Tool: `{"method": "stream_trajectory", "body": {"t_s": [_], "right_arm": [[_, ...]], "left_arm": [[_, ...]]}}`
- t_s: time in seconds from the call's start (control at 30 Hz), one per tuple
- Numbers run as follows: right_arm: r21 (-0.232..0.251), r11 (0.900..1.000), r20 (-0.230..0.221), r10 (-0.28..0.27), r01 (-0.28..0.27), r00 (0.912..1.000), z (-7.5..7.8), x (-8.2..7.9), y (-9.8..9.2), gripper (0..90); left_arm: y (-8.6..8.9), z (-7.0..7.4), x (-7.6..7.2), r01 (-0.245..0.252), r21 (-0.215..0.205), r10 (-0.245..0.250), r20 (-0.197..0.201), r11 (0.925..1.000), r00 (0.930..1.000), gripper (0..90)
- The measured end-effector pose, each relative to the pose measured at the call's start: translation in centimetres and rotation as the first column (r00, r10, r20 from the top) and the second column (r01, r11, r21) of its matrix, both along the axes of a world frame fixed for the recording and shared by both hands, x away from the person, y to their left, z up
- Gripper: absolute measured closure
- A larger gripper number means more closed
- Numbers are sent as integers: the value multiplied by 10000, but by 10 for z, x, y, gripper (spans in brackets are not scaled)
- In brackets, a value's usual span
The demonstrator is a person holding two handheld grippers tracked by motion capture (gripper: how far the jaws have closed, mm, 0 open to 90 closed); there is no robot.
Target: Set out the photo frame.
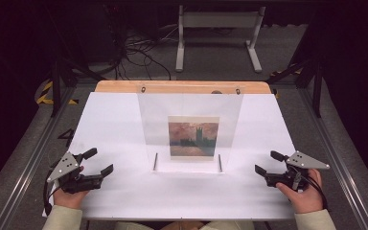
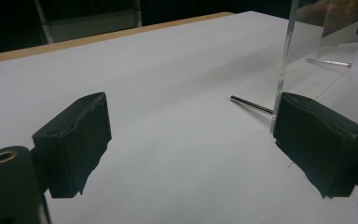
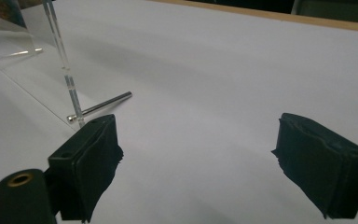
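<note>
A clear acrylic picture stand (image 1: 190,129) stands upright in the middle of the white table (image 1: 110,120), holding a small print of a reddish sunset scene (image 1: 193,138). Two thin metal pins (image 1: 155,161) stick out at its foot. My left gripper (image 1: 101,160) rests low at the front left, open, with nothing between its jaws; in the left gripper view (image 2: 191,140) the stand's edge (image 2: 284,56) and a pin (image 2: 251,104) lie just ahead on the right. My right gripper (image 1: 265,162) mirrors it at the front right, open and empty (image 3: 198,154), with the stand (image 3: 58,42) and a pin (image 3: 105,104) ahead on its left.
A wooden strip (image 1: 182,86) borders the table's far edge. Beyond it on the floor stand a white metal frame (image 1: 218,33) and loose cables (image 1: 139,52). Metal rails (image 1: 28,158) run along both sides of the table.
</note>
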State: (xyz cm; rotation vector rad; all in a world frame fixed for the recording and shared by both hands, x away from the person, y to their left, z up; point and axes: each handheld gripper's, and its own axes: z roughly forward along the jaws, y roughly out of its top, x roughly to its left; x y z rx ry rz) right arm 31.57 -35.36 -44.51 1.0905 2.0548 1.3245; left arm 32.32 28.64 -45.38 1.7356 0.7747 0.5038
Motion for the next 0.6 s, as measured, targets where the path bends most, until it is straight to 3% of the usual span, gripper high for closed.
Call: {"method": "stream_trajectory", "body": {"t_s": [0.13, 0.2, 0.33, 0.6], "right_arm": [[25, 10000, -29, -16, 16, 10000, -5, 1, 2, 132], [-114, 9999, -129, 65, -67, 9999, -7, 2, 4, 135], [-140, 9999, -100, 63, -64, 9999, -7, 2, 5, 134], [-133, 9999, -77, 13, -14, 10000, -7, 3, 5, 134]], "left_arm": [[-2, -4, 2, 82, -44, -83, -118, 10000, 9999, 113], [-6, -7, 5, 199, 359, -192, -214, 9992, 9996, 113], [-10, -9, 6, 270, 629, -243, -423, 9977, 9988, 108], [-11, -9, 6, 304, 549, -276, -519, 9980, 9983, 103]]}}
